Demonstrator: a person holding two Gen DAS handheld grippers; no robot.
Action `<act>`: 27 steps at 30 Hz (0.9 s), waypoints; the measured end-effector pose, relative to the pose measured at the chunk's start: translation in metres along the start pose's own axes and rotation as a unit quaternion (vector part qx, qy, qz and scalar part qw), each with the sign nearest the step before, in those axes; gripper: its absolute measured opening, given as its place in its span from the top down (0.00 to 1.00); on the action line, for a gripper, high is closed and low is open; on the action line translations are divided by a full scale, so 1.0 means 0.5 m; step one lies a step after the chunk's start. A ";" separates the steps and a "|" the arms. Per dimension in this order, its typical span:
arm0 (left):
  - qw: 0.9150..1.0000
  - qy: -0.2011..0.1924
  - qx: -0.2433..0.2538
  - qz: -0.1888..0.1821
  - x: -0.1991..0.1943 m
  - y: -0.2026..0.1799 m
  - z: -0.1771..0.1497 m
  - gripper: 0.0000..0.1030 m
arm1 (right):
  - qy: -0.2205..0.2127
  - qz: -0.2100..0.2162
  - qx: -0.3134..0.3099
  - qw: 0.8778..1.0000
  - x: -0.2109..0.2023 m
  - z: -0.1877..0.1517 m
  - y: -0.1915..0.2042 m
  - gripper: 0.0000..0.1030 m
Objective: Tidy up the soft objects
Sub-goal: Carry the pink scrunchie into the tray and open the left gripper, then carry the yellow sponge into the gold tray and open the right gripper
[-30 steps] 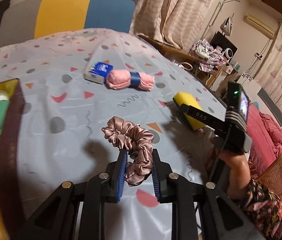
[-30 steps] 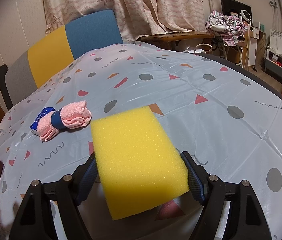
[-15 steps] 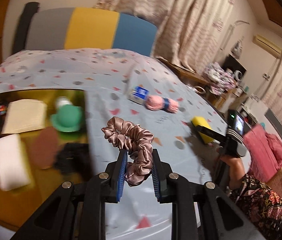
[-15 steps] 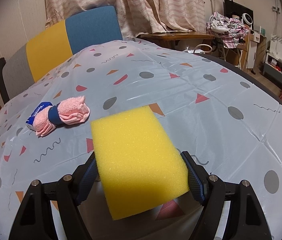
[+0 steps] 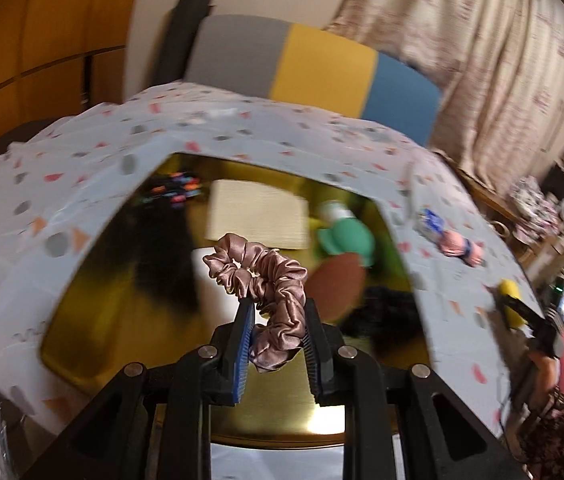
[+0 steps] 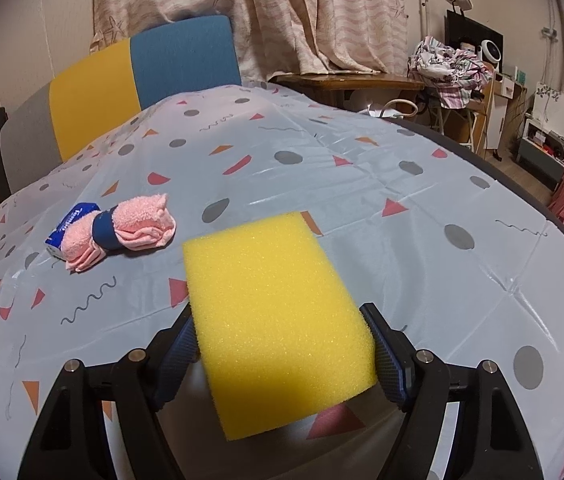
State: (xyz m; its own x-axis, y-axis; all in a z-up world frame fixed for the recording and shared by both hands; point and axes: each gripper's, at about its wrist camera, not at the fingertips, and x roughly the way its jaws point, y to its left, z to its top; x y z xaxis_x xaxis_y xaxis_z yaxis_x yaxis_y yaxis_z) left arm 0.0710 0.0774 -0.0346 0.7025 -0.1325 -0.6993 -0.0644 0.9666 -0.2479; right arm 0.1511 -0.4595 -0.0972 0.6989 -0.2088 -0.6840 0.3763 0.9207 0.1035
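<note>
My left gripper [image 5: 277,312] is shut on a dusty-pink satin scrunchie [image 5: 266,276] and holds it above a gold tray [image 5: 94,304]. The tray holds a cream cloth [image 5: 258,216], a green soft toy [image 5: 346,238], a brown pad [image 5: 336,284] and black items [image 5: 162,260]. My right gripper [image 6: 284,344] is shut on a yellow sponge [image 6: 278,312], held just above the tablecloth. It also shows far right in the left wrist view [image 5: 510,300]. A rolled pink towel with a blue band [image 6: 122,232] lies on the table to the left of the sponge.
A blue tissue pack [image 6: 68,226] lies against the towel. A grey, yellow and blue chair [image 6: 122,84] stands behind the table. A wooden side table with clothes [image 6: 446,68] stands at the right. The patterned tablecloth [image 6: 402,184] covers the table.
My left gripper has swung left with the scrunchie, from over the bare tablecloth to over the gold tray. My right gripper has held the sponge nearly still.
</note>
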 end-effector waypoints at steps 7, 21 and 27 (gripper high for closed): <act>0.997 0.017 -0.036 0.068 0.026 0.090 -0.009 0.78 | -0.015 0.014 0.003 1.000 -0.028 0.000 -0.003 0.24; 0.995 0.010 -0.059 0.075 0.013 0.117 -0.022 0.55 | -0.032 0.165 -0.035 0.985 -0.196 -0.017 0.175 0.24; 0.997 -0.038 -0.052 0.037 -0.032 0.100 -0.012 0.55 | -0.028 0.262 -0.089 0.961 -0.283 -0.046 0.307 0.24</act>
State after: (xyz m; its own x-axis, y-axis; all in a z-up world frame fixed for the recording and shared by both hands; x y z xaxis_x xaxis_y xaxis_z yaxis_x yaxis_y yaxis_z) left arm 0.0526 0.1263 -0.0397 0.7450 -0.0402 -0.6658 -0.1892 0.9444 -0.2688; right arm 0.0957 -0.2811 -0.0012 0.7976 0.2852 -0.5315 -0.1425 0.9453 0.2934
